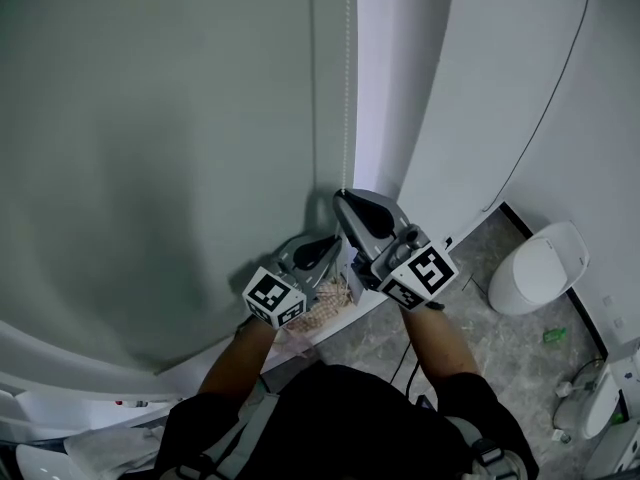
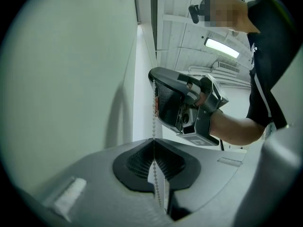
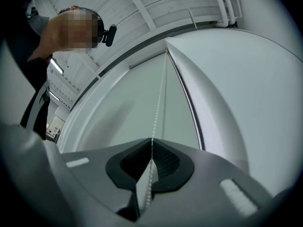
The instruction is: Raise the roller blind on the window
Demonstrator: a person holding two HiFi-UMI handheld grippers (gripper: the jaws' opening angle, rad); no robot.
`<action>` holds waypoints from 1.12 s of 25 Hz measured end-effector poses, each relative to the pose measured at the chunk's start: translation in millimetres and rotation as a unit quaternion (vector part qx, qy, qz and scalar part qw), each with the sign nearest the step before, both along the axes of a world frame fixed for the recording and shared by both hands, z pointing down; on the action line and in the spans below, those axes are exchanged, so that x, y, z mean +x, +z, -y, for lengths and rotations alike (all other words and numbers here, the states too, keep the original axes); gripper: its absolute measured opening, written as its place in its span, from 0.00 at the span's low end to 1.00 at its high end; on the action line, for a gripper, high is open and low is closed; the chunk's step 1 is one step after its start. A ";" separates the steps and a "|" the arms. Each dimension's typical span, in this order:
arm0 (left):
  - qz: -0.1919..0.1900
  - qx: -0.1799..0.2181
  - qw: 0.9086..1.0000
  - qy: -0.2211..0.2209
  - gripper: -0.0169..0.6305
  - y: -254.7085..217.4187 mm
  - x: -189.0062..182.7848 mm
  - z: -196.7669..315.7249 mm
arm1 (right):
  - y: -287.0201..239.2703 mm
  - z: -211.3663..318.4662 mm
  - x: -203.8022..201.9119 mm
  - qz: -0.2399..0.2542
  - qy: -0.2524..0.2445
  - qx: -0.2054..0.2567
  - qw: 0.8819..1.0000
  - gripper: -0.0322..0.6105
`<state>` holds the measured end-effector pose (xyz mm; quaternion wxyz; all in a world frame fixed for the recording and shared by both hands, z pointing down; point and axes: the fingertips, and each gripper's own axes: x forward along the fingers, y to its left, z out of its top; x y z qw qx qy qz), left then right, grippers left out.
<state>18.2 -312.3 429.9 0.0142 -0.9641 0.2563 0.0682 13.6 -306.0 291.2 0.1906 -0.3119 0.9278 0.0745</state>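
Observation:
A pale grey-green roller blind (image 1: 170, 138) covers the window, and its white bead chain (image 1: 348, 78) hangs along the right edge. My right gripper (image 1: 343, 198) is shut on the chain (image 3: 157, 103), which runs up from its jaws toward the blind's top. Just below and to the left, my left gripper (image 1: 328, 244) is shut on the same chain (image 2: 154, 122). In the left gripper view the right gripper (image 2: 155, 98) sits directly above on the chain. The blind (image 3: 128, 112) fills the frame ahead in the right gripper view.
A white window frame post (image 1: 400, 88) stands right of the chain, with a white wall (image 1: 560, 78) and a thin cable (image 1: 550, 98) beyond. A white bin (image 1: 540, 268) sits on the speckled floor. Loose chain lies heaped on the sill (image 1: 325, 313).

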 end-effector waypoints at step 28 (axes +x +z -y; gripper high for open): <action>-0.064 -0.025 0.997 0.039 0.24 -39.3 -39.0 -8.3 | 197.6 -15.9 -9.5 -0.090 -0.014 -0.159 0.983 0.07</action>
